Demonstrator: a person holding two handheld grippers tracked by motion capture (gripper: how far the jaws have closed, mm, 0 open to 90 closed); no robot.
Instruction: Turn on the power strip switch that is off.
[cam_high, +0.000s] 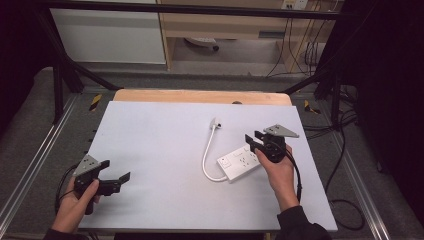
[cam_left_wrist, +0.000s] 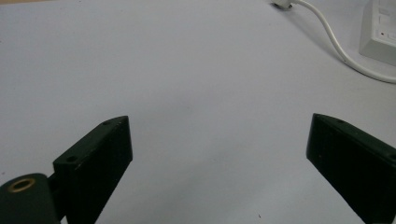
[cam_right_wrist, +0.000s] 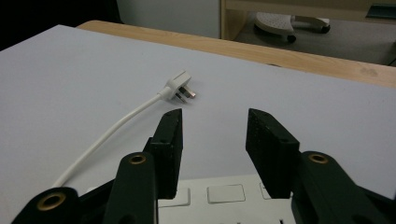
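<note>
A white power strip (cam_high: 240, 162) lies on the right half of the pale grey desk (cam_high: 160, 150), its cord (cam_high: 206, 150) curving away to a plug (cam_high: 216, 122). The right tongs (cam_high: 253, 140) hover over the strip's far end, spread, holding nothing. The left tongs (cam_high: 116, 171) hang spread near the desk's left front. A wooden edge (cam_high: 200, 96) and grey carpet (cam_high: 30, 125) lie beyond.

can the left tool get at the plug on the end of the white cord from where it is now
Probably yes. The left tool is open near the table's left front, and bare tabletop lies between it and the plug. The power strip and right tool sit off to the side.
</note>
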